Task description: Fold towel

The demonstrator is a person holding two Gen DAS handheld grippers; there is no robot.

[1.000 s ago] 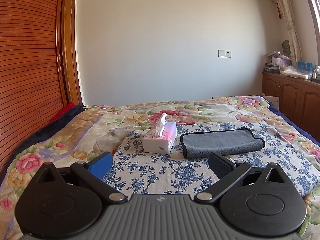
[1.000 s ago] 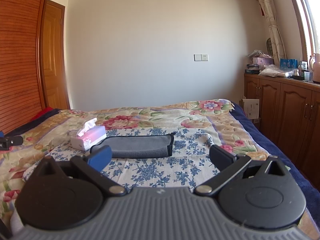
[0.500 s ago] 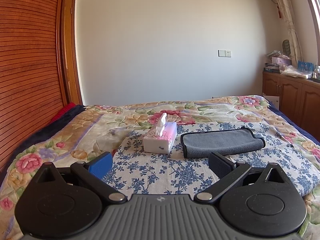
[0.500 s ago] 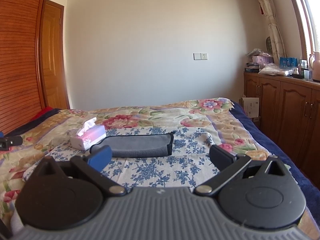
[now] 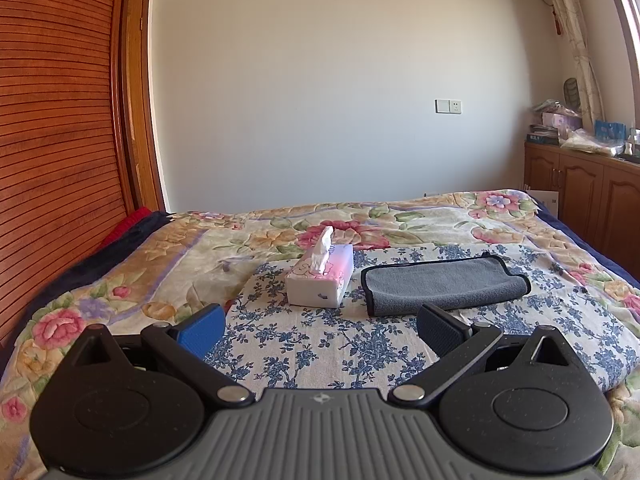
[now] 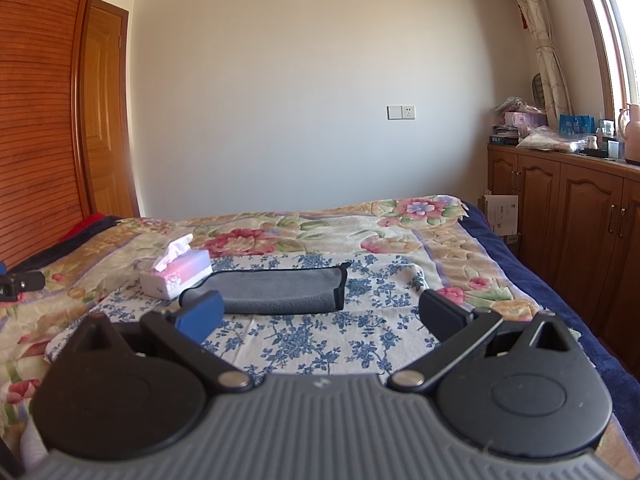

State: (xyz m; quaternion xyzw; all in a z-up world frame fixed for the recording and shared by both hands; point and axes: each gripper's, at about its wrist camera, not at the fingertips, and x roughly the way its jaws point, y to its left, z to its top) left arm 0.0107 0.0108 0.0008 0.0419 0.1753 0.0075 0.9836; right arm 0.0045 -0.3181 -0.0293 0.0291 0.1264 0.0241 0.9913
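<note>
- Left wrist view is showing one grey towel (image 5: 446, 286) lying folded on the blue-flowered cloth (image 5: 320, 344), just beside one tissue box (image 5: 320, 280).
- Both tools, left gripper (image 5: 320, 326) and right gripper (image 6: 320, 314), are hovering level, jaws spread wide, holding nothing.

Bright daylight from the right-hand window (image 6: 616, 40), sharp focus, strong fisheye bending at edges.

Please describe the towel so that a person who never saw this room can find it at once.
On the bed lies a blue-flowered white cloth. On it, right of the tissue box, lies the towel: plain grey, dark-edged, already folded into a long strip.
</note>
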